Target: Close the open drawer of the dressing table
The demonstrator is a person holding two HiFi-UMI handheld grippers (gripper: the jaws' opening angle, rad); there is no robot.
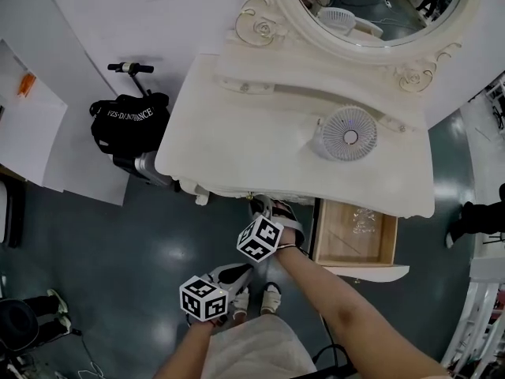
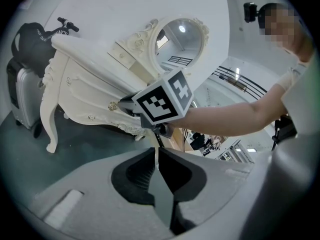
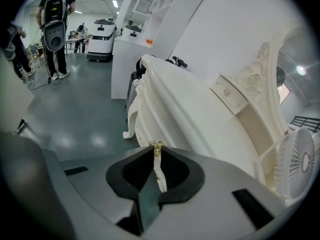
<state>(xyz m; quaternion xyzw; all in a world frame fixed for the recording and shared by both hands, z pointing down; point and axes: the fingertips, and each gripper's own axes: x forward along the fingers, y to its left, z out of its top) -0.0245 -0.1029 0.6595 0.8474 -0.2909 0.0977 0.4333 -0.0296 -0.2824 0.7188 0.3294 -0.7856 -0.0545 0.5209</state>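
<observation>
The white dressing table [image 1: 260,125] fills the head view, its wooden drawer [image 1: 343,245] pulled out at the front right. My right gripper [image 1: 265,206] is at the middle of the table's front edge, left of that drawer. In the right gripper view its jaws [image 3: 157,151] stand a narrow gap apart, their tips closed round a small gold handle [image 3: 157,146] on the carved front. The left gripper [image 1: 237,276] hangs lower, away from the table. Its jaws [image 2: 156,151] are shut with nothing between them. The left gripper view shows the right gripper's marker cube [image 2: 162,101] against the table's front.
A white fan [image 1: 348,135] and an oval mirror [image 1: 371,6] stand on the table. A black bag on a suitcase [image 1: 130,125] sits by the table's left leg. My sandalled feet [image 1: 254,297] are below the grippers. People stand far off [image 3: 55,14].
</observation>
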